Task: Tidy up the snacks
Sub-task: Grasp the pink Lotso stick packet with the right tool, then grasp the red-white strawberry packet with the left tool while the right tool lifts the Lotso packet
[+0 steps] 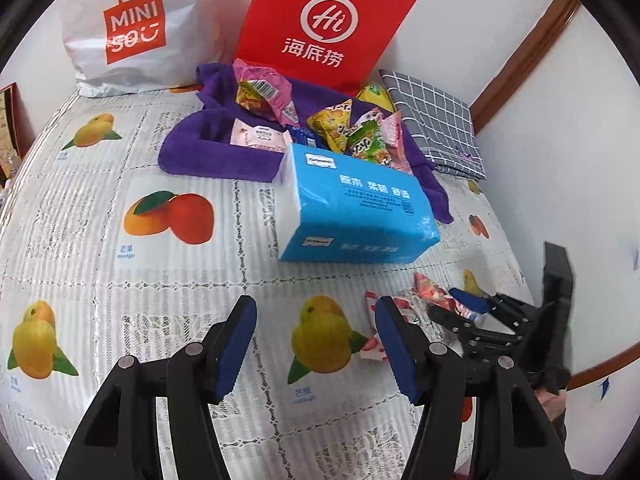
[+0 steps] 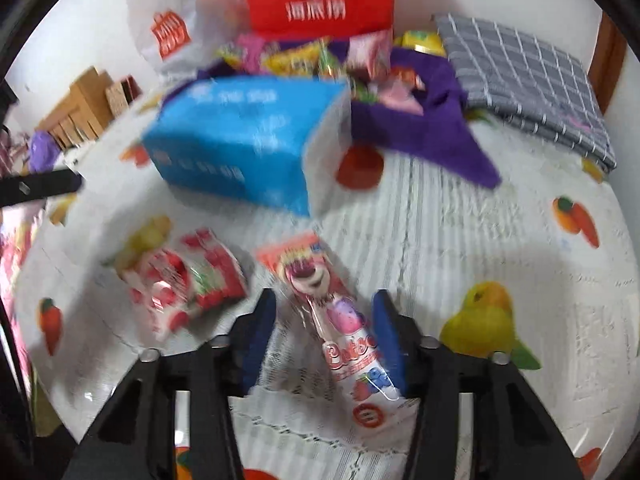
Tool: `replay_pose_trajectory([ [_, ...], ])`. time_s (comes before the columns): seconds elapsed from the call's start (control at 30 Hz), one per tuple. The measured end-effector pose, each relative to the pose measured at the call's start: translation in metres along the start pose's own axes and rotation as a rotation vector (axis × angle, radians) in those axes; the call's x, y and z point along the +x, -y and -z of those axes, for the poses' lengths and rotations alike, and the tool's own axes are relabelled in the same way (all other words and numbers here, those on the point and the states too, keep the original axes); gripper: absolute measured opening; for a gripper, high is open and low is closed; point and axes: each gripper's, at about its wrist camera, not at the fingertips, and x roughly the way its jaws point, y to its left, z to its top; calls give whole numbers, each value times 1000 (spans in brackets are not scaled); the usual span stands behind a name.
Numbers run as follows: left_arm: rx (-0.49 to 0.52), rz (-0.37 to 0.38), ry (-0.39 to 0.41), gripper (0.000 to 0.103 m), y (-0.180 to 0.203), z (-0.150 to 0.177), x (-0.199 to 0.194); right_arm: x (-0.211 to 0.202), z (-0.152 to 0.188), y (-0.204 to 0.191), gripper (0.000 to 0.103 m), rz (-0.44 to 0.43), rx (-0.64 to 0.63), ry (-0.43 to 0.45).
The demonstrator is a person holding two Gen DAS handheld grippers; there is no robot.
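My left gripper [image 1: 316, 344] is open and empty above the fruit-print tablecloth [image 1: 120, 280]. My right gripper [image 2: 324, 332] is open with its jaws on either side of a pink bear-print snack packet [image 2: 332, 312] that lies on the cloth. A red-and-white strawberry packet [image 2: 188, 280] lies just left of it. The right gripper [image 1: 468, 312] shows in the left wrist view, low over those packets [image 1: 432, 292]. Several more snacks [image 1: 340, 128] are piled on a purple towel [image 1: 216, 152] at the back.
A blue tissue pack [image 1: 352, 208] lies in the middle in front of the towel. A red paper bag [image 1: 324, 24] and a white Miniso bag [image 1: 132, 28] stand at the back. A folded grey checked cloth [image 1: 440, 120] lies at the back right by the wall.
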Motion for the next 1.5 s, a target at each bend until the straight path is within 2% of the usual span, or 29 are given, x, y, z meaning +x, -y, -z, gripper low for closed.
replay_pose_trajectory([
  [0.03, -2, -3, -4, 59, 0, 1, 2, -3, 3, 0, 40, 15, -5, 44],
  [0.1, -1, -5, -16, 59, 0, 2, 6, -5, 6, 2, 29, 25, 7, 54],
  [0.13, 2, -7, -22, 59, 2, 3, 9, -6, 7, 4, 20, 36, 20, 64],
  [0.23, 20, -10, -41, 59, 8, 8, 18, -12, 15, 16, 20, 24, 82, 80],
  [0.37, 35, -16, -80, 59, 14, 15, 35, -22, 29, 32, 20, 96, 129, 94],
  [0.57, 23, 77, -151, 60, 23, 21, 63, -29, 46, 59, 20, 78, 243, 139],
  [0.77, 52, 116, -165, 74, 42, 17, 75, -28, 49, 56, 20, 110, 240, 173],
  [0.87, 89, 95, -164, 78, 54, 17, 80, -28, 49, 57, 20, 96, 247, 176],
  [0.97, 172, 44, -160, 78, 74, 22, 86, -28, 49, 61, 20, 80, 259, 179],
  [1.1, 294, -60, -144, 78, 100, 33, 93, -28, 49, 58, 20, 102, 242, 178],
  [1.13, 326, -98, -141, 77, 106, 36, 94, -28, 49, 56, 20, 110, 236, 178],
  [1.23, 370, -180, -118, 58, 112, 41, 93, -28, 49, 55, 20, 118, 231, 177],
  [1.33, 342, -147, -122, 53, 105, 39, 88, -28, 49, 55, 21, 111, 236, 181],
  [1.5, 285, -107, -102, 53, 86, 37, 64, -31, 48, 53, 20, 124, 236, 174],
])
